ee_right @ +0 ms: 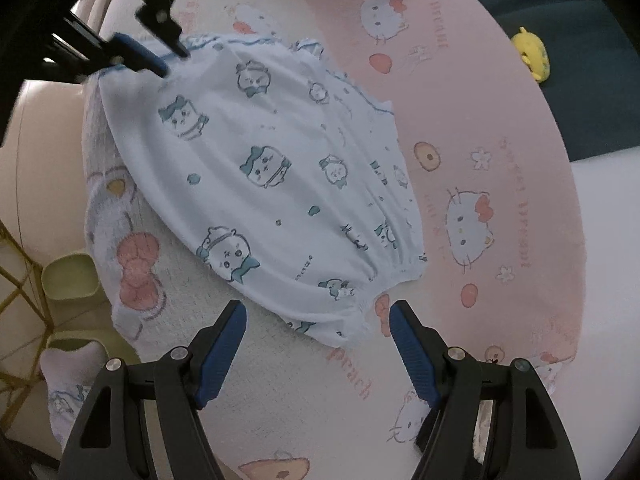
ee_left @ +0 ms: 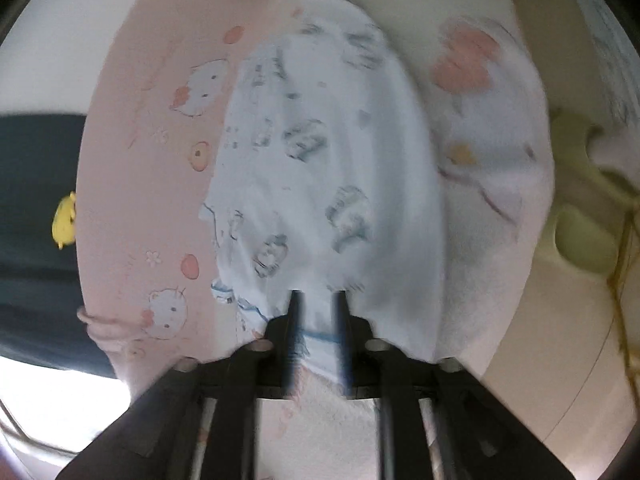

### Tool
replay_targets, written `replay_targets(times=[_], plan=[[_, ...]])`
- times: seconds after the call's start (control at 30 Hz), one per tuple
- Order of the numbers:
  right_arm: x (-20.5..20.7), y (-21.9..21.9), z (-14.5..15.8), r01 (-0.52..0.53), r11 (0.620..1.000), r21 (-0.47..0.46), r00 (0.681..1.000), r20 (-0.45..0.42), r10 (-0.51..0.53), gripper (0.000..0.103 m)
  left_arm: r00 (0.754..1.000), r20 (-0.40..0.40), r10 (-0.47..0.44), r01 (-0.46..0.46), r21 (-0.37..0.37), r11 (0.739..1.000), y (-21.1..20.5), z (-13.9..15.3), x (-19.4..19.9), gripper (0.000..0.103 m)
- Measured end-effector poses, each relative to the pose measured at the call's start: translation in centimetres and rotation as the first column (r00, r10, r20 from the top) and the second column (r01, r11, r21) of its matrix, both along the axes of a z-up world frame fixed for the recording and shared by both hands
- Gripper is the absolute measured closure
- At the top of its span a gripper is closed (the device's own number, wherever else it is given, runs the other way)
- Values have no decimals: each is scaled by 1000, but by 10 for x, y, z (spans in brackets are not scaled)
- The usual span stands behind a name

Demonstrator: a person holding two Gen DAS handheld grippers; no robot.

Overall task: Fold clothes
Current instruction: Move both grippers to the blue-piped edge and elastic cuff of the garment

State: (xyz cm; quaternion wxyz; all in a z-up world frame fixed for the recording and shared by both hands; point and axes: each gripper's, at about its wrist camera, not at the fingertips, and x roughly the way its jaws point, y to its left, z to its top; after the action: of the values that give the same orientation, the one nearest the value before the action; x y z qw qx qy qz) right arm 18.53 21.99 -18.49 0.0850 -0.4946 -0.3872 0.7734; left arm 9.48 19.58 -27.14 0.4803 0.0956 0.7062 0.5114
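1. Garment (ee_right: 276, 184): light blue, printed with little cartoon critters, gathered elastic hem at the end nearest my right tongs (ee_right: 318, 344). It's lying spread on the pink cat-print blanket (ee_right: 500, 184), partly over a white fluffy towel with a red bow on it (ee_right: 136, 272). Looks like small shorts or bloomers, can't swear to it.
2. Right tongs are spread wide with nothing between them, hovering just short of the gathered hem.
3. Left tongs (ee_left: 318, 300) are clenched on the blue-trimmed edge at the far end. From the right wrist view I can see them pinching that corner (ee_right: 168, 60), and the cloth looks lifted a bit there. The left view is blurry, so something's moving.
4. Progress, my guess: mid-fold. The garment is pretty flat and one end is gripped, but I can't tell whether it's already been doubled over once or is only laid out single. It's definitely not a tidy finished packet.
5. Around it: green slippers (ee_right: 70, 276) on the floor by the bed edge, thin gold wire legs (ee_right: 24, 280) next to them, and a yellow plush toy (ee_right: 534, 58) well off on the dark part past the blanket.
6. In the way: really just the towel under the garment. It could bunch up or get dragged along with the fold. The rest is well apart.
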Motion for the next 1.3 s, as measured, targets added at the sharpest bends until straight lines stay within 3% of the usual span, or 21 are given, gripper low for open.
replay_targets(times=[0.07,0.1,0.27,0.6,0.8,0.87,1.1,1.3], plan=[[1,0,-4,-9,1000,9,1000,9,9,30,999,-28,-23,24,51,998,-9,2,4,11],[2,-1,-6,-16,1000,9,1000,13,16,30,999,-30,-36,38,67,997,-13,3,7,10],[6,-6,-14,-53,998,31,998,25,53,30,998,65,11,-14,47,999,-18,14,17,10],[21,-2,-33,-134,978,159,991,29,131,29,999,41,33,-34,21,999,-15,-5,25,9],[21,16,-49,-116,968,223,993,17,115,29,1000,-26,-14,16,82,996,-24,-6,28,9],[19,18,-54,-130,956,263,991,14,131,29,999,-45,-21,25,106,994,-24,-6,28,9],[19,19,-66,-250,892,375,966,37,255,25,1000,3,26,-26,139,990,3,1,24,9],[25,40,-70,-270,870,411,962,74,264,24,999,1,35,-35,162,986,21,-1,33,9]])
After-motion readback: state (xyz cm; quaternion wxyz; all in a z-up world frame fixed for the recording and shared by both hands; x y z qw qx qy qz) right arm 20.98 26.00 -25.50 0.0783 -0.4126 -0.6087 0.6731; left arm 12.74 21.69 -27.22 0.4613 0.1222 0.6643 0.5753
